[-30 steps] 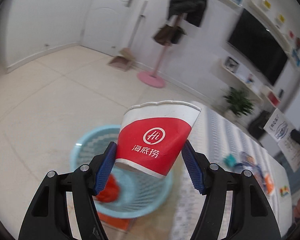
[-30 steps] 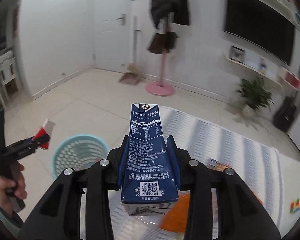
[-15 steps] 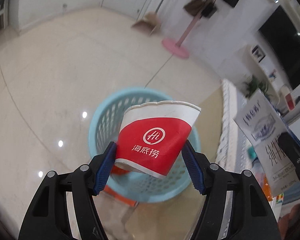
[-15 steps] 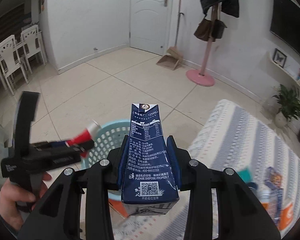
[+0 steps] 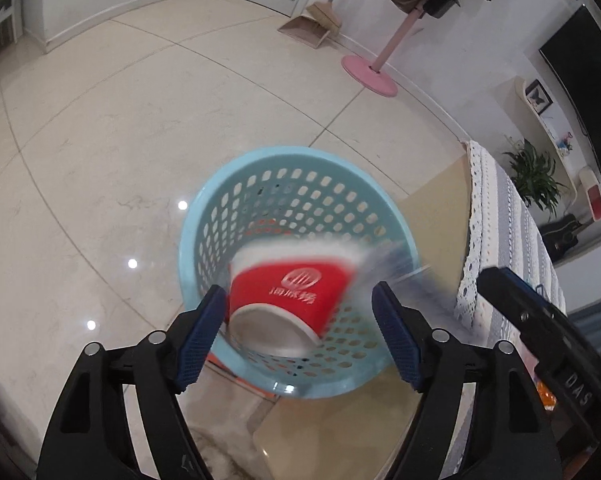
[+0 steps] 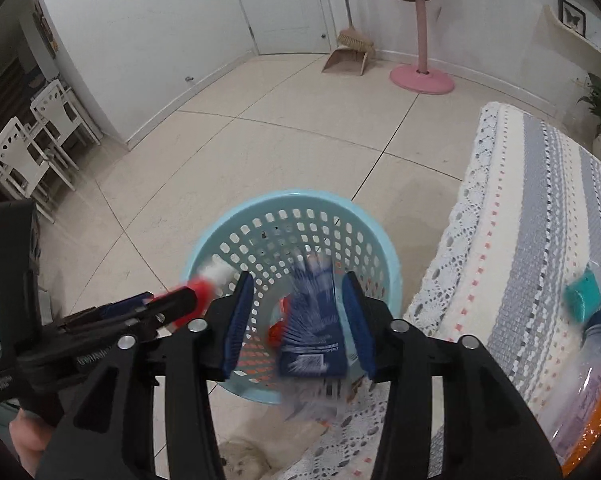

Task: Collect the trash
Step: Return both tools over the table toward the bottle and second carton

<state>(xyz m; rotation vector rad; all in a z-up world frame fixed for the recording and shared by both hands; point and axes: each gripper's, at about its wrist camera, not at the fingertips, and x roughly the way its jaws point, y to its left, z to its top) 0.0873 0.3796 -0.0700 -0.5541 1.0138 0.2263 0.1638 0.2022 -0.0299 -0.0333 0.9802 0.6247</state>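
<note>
A light blue perforated trash basket [image 5: 204, 216] stands on the floor beside the table; it also shows in the right wrist view [image 6: 392, 264]. My left gripper [image 5: 300, 330] is open above it, and a red and white paper cup [image 5: 292, 292] is blurred, dropping free between its fingers. My right gripper [image 6: 298, 324] is open above the basket too, and a dark blue carton [image 6: 312, 328] is blurred, falling between its fingers. Red trash [image 6: 278, 330] lies inside the basket.
A table with a striped lace cloth [image 6: 532, 240] lies to the right, with a plastic bottle [image 6: 588, 364] and a teal item [image 6: 582, 296] on it. A pink coat stand [image 6: 422, 76], a dustpan and broom [image 6: 348, 56] and white chairs [image 6: 32, 152] stand farther off.
Both grippers have opened over the basket. The paper cup and the blue carton have left their grips and are dropping into it. Both views tilted further down.
</note>
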